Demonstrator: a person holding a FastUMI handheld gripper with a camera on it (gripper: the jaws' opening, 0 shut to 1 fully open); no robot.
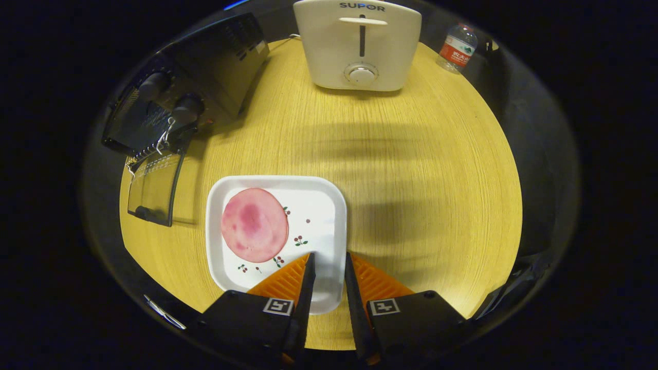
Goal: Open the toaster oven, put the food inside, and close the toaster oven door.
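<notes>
We see a round wooden table [426, 169] with pale yellow grain. At its far edge stands a cream pop-up toaster [358, 43], lever and dial facing us. Well to the toaster's right, a clear plastic water bottle [457, 48] with a red label stands upright.

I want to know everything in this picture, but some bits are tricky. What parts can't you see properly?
- Inside of the black toaster oven, gripper view: too dark to tell, though its glass door lies open on the round wooden table.
- Underside of the round pink ham slice: hidden against the white square plate.
- Plate's near corner: covered by the open hand-held gripper.
- Small clear water bottle: too small for detail.
</notes>
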